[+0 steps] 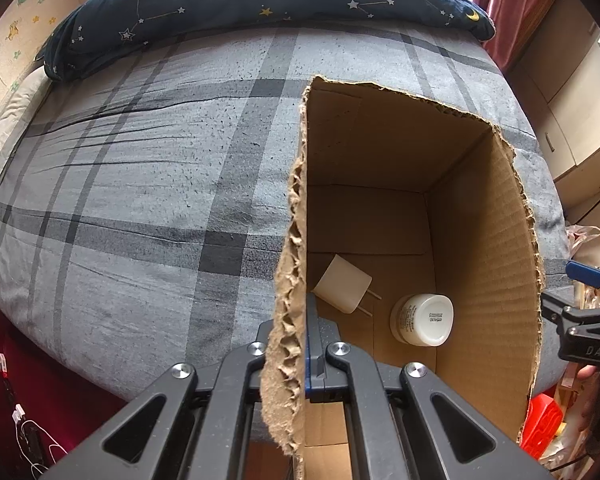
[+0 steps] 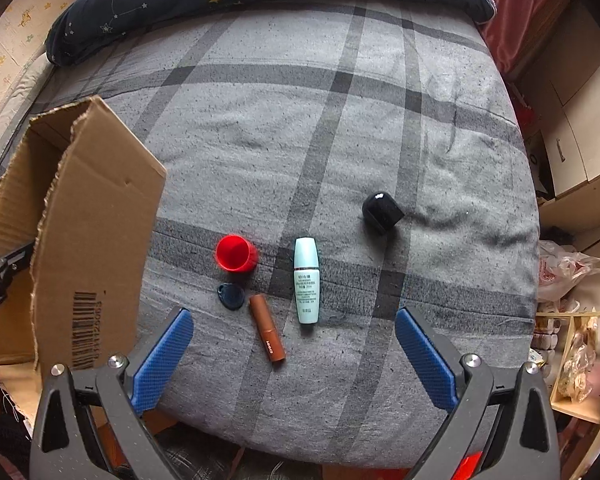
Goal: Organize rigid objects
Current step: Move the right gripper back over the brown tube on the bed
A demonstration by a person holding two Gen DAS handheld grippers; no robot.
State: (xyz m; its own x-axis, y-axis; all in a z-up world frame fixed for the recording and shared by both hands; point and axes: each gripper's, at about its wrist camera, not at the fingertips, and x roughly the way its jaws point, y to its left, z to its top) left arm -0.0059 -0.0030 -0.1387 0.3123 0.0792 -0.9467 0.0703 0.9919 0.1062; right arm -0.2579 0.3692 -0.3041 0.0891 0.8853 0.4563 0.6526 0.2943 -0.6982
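Plaid bed (image 2: 340,128) | left gripper (image 1: 306,344) pinching box wall (image 1: 288,280) at 6 o'clock | right gripper (image 2: 294,356) spread, empty | boxed: charger (image 1: 342,284), jar (image 1: 424,320) | left: cup (image 2: 236,253), tag (image 2: 231,296), lipstick (image 2: 267,329), bottle (image 2: 306,280), black cap (image 2: 381,207)

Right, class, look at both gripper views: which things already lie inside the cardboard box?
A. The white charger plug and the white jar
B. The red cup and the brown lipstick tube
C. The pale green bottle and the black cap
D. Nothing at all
A: the left wrist view looks into the cardboard box, where the white charger plug and the white jar lie on its floor.
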